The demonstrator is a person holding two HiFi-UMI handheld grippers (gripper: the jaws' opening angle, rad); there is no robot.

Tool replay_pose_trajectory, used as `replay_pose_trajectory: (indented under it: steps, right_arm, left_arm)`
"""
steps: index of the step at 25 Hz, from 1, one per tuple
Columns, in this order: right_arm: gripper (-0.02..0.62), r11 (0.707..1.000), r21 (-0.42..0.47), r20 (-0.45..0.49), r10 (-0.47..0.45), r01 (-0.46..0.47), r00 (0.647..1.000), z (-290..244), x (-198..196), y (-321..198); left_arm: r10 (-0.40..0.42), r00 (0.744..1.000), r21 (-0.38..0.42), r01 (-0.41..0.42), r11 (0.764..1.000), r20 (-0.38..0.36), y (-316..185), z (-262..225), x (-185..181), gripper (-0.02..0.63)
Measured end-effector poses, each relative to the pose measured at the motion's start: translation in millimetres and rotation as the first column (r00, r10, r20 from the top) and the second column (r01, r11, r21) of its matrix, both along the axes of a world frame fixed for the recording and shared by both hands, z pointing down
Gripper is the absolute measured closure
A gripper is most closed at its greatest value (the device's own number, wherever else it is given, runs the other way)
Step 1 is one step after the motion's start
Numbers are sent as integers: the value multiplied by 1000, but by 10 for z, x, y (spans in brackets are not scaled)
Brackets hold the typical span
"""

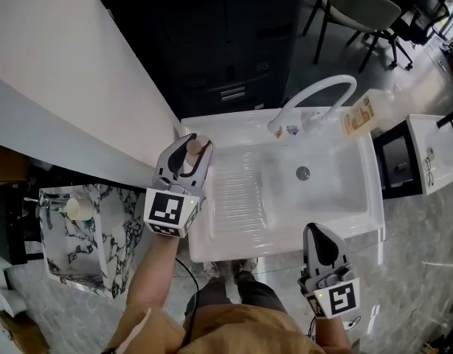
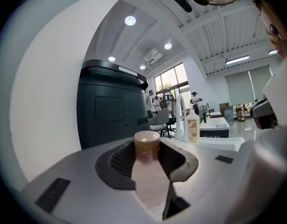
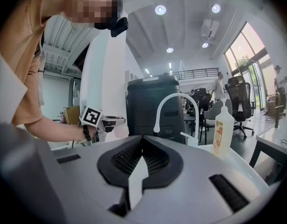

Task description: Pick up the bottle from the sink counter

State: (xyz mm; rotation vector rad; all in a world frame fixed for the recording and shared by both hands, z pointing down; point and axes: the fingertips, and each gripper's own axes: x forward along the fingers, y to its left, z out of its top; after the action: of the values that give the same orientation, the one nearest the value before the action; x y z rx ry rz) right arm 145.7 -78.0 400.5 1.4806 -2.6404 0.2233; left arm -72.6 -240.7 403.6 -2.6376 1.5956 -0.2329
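Bottle (image 2: 147,171): small, pale pink body, brown cap, clamped between the jaws of my left tool (image 1: 191,153). Pads press on its body from both sides and the cap pokes out past the jaw tips. In the head view it sits over the left rear corner of the white sink surface (image 1: 234,242), just beside the ribbed drainboard. I cannot tell if its base is clear of the surface. The left tool points roughly level, marker cube toward me.

My right tool (image 1: 319,236) has its jaws together with nothing between them; the right gripper view shows the two pads meeting. It hangs at the near right edge of the sink, well apart from the bottle.

Basin (image 1: 337,198) is right of the drainboard, drain in its middle. White curved faucet (image 1: 315,94) rises at the back rim, and a pump soap dispenser (image 1: 363,115) stands just right of it. Dark cabinet (image 1: 212,35) is behind the sink. Small marbled washstand (image 1: 116,227) is to the left, on the floor. Office chair (image 1: 359,13) is far back right.
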Motion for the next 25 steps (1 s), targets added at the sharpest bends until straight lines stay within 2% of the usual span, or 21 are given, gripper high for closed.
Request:
replay_pose_trajectory:
  steps: [7,13,25]
  right_arm:
    - [595,999,30,7,11,-12,1000,-160,-31,78]
    - [595,998,63,-2,16,-15,1000,-273,-56,162]
    - [595,996,92,-15,14,-12,1000,-442,-158,265]
  left_arm:
    - [7,1000,29,-6,1000,-26,289,-396,-66,474]
    - [-3,1000,36,4,999,-16,615,-624,-170,474]
    - [-42,997,44,44,998,-58,1204,-1054,-534,474]
